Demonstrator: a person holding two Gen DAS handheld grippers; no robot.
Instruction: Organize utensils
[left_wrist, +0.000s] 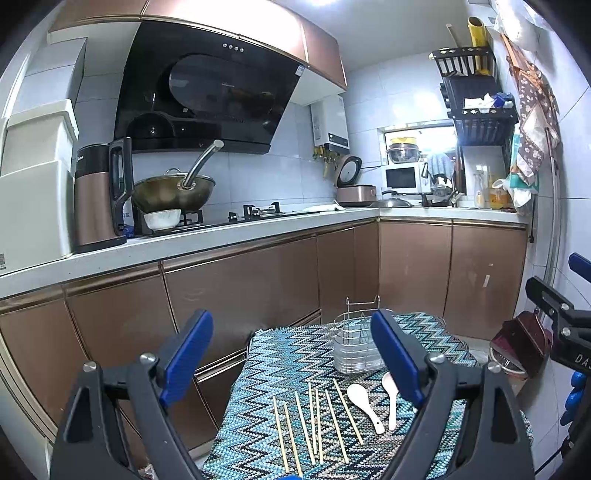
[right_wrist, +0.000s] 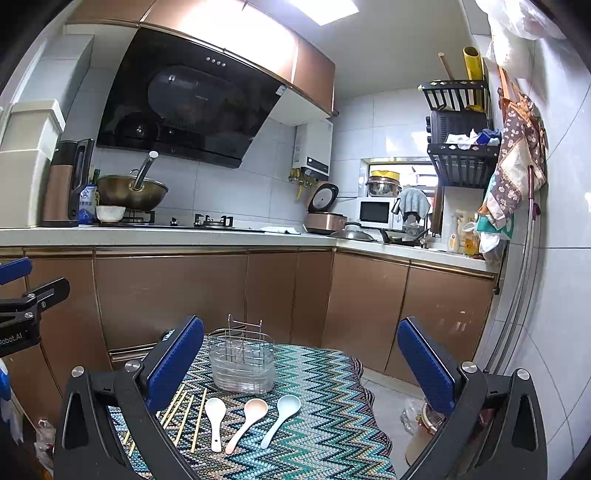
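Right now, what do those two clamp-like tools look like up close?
Each is a black plastic gripper with two angled arms, silver pivot screws and long flat blue ribbed finger pads. The left gripper and right gripper look alike. White lettering marks the bodies, only partly readable. A blue glove shows beside the right one.

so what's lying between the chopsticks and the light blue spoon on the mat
Two spoons: a white spoon next to the chopsticks, then a pink spoon beside the light blue spoon. The right wrist view shows all three clearly; none touch.
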